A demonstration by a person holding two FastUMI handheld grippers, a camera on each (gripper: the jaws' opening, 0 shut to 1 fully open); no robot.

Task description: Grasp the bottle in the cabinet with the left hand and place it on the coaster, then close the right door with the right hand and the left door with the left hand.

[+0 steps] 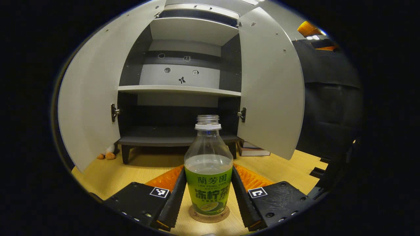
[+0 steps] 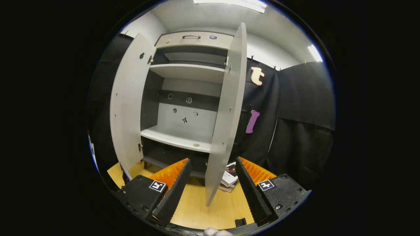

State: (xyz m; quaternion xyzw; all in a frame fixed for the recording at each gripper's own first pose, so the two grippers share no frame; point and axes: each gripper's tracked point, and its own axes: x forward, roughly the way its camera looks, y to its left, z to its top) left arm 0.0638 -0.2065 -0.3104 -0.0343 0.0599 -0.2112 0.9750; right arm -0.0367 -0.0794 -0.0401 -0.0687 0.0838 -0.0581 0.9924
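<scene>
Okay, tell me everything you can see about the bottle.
The bottle is clear plastic with no cap, a white neck ring under its open threaded mouth and a green label around its lower body. Pale cloudy liquid fills it to just above the label. It stands upright on a round coaster on the wooden table, between the left gripper's fingers, which flank its sides.
</scene>
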